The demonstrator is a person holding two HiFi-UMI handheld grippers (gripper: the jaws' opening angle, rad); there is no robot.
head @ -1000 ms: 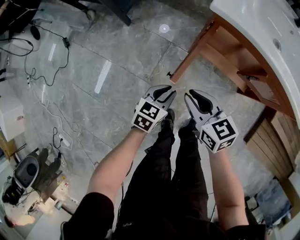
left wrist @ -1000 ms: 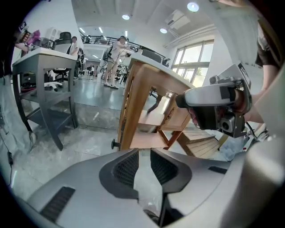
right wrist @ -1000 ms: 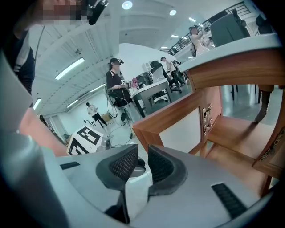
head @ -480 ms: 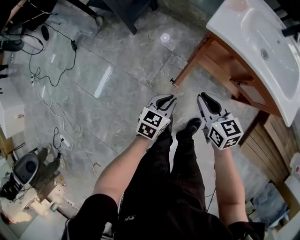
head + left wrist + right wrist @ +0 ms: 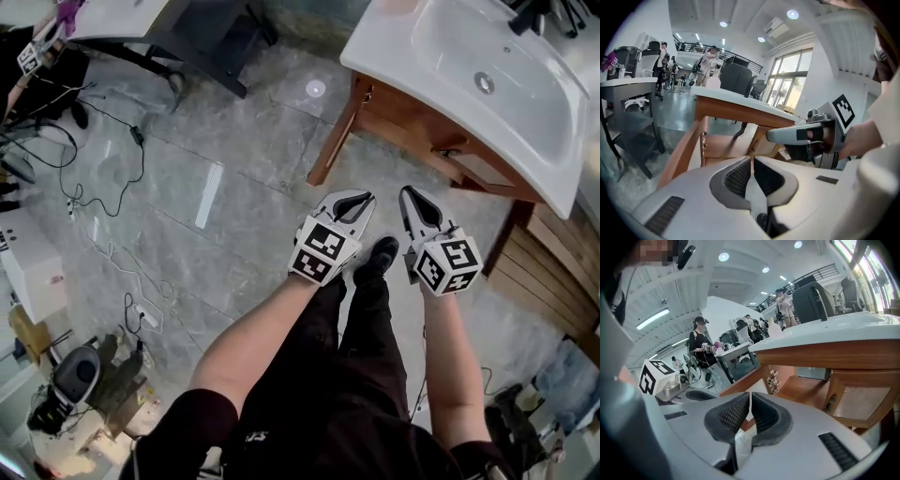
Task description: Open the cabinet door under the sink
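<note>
Progress: cabinet door [image 5: 336, 136] under sink [image 5: 441, 80] apparently stands open; little remains.
Claws: left gripper [image 5: 359, 197], right gripper [image 5: 413, 194] just closing, nearly together, empty.

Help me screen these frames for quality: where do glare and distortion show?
Head view: a bright spot glares on the floor, otherwise sharp. Left gripper view: fisheye curves the edges, and the window is washed out. Right gripper view: same curving, and the ceiling lamps flare.
</note>
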